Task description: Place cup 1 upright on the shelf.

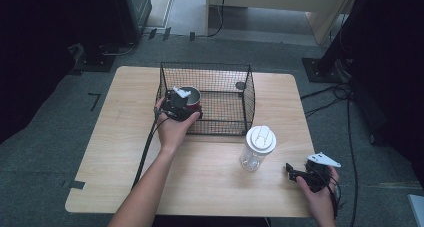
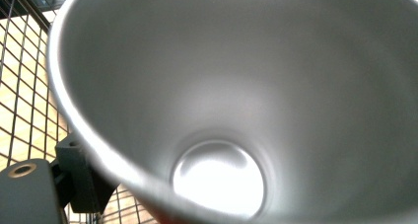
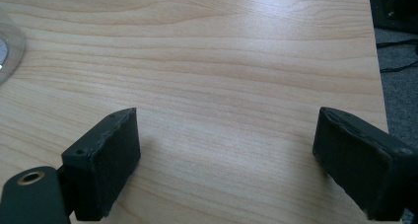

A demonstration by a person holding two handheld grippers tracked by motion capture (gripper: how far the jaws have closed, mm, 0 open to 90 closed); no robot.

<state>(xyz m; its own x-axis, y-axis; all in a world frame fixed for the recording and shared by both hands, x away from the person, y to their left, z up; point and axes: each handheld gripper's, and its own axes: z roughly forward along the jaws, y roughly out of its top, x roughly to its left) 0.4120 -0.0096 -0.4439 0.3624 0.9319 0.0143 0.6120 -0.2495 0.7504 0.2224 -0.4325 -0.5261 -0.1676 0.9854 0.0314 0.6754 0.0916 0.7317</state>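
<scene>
A red cup [image 1: 194,98] with a steel inside stands in the front left corner of a black wire basket [image 1: 248,94]. My left gripper [image 1: 183,106] reaches over the basket's front wall onto the cup. In the left gripper view the cup's steel inside [image 2: 246,95] is very close, and one black jaw rests against its outer wall at the lower left; the other jaw is hidden. My right gripper [image 1: 292,171] lies low over the table's front right corner. Its jaws stand open [image 3: 226,135] with bare wood between them.
A clear plastic bottle [image 1: 257,148] with a white lid stands upright in front of the basket's right corner, left of my right gripper; its edge [image 3: 7,51] shows in the right gripper view. The wooden table [image 1: 120,137] ends close to the right gripper. Cables lie on the floor.
</scene>
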